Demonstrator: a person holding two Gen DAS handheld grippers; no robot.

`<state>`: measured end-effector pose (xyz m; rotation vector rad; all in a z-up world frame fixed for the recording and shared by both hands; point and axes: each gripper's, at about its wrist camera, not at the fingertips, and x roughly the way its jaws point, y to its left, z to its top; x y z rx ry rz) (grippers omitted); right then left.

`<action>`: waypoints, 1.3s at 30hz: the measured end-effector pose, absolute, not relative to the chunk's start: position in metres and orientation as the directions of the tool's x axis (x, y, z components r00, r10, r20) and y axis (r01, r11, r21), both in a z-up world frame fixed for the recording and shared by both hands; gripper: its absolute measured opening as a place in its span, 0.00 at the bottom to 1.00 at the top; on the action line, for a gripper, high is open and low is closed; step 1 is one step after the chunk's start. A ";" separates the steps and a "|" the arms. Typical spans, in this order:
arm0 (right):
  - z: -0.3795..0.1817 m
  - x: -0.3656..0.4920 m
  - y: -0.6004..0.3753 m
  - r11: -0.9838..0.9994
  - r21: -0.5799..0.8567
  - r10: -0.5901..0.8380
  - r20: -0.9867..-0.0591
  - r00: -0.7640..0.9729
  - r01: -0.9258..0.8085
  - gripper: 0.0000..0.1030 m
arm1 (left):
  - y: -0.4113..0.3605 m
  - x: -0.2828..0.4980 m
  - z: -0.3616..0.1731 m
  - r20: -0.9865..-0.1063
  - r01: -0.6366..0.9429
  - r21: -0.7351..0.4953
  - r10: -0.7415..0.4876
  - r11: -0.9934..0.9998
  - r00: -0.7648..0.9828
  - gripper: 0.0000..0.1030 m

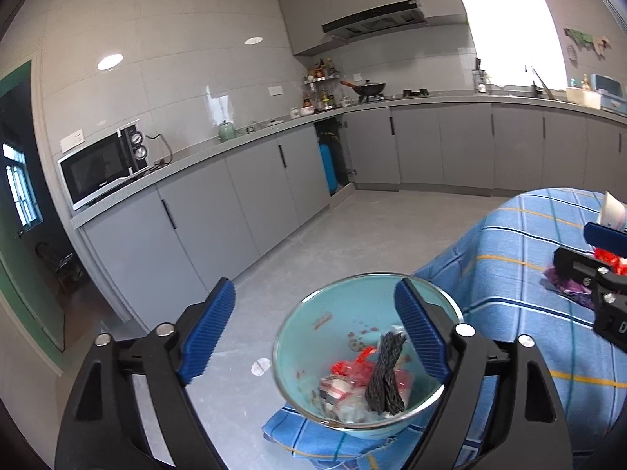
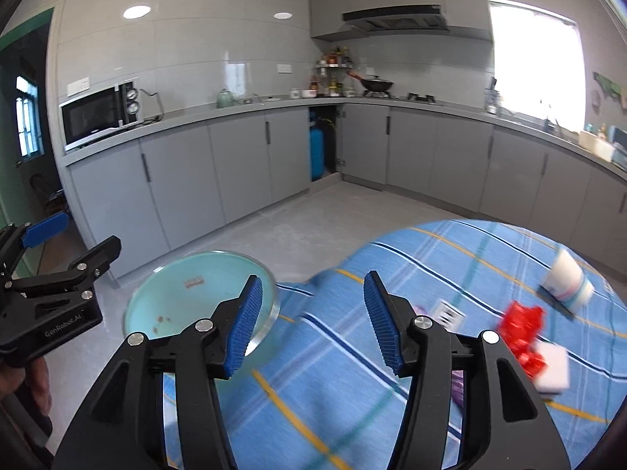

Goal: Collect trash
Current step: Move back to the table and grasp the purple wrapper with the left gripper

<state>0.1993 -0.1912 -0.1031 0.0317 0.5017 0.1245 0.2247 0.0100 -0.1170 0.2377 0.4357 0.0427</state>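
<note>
Trash sits heaped in the teal bowl at lower centre of the left wrist view: red wrappers and a black braided piece, the bowl perched at the edge of the blue plaid tablecloth. The left gripper hangs over it, jaws spread wide, nothing between them. In the right wrist view, the right gripper is parted and empty above the cloth, with a red wrapper and a tipped paper cup at right.

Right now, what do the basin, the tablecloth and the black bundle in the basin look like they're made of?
Basin: probably enamel or glossy plastic; smooth pale blue with a shiny rim.
Tablecloth: woven fabric, matte; it drapes and creases.
Black bundle: seemingly braided cord; the twisted strands show.
</note>
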 end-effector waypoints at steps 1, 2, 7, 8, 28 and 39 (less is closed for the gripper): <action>-0.104 0.196 -0.198 0.993 0.062 0.117 -0.479 0.870 -0.099 0.54 | 0.005 0.223 -0.118 -0.413 0.018 0.242 0.086 0.970 0.907 0.84; -0.104 0.191 -0.207 0.995 0.060 0.103 -0.479 0.872 -0.084 0.55 | -0.003 0.220 -0.119 -0.415 0.037 0.248 0.071 0.968 0.907 0.84; -0.108 0.162 -0.257 0.998 0.058 0.012 -0.480 0.877 0.019 0.57 | -0.042 0.209 -0.120 -0.415 0.107 0.276 0.018 0.955 0.910 0.88; -0.109 0.156 -0.267 0.998 0.057 -0.009 -0.480 0.877 0.041 0.57 | -0.053 0.206 -0.121 -0.415 0.125 0.281 0.003 0.951 0.910 0.90; -0.154 0.068 -0.423 0.897 0.040 -0.347 -0.553 0.757 0.440 0.70 | -0.244 0.173 -0.154 -0.488 0.413 0.323 -0.224 0.851 0.843 0.95; -0.172 0.052 -0.453 0.861 0.090 -0.368 -0.568 0.736 0.500 0.74 | -0.307 0.167 -0.184 -0.575 0.506 0.346 -0.248 0.790 0.780 0.95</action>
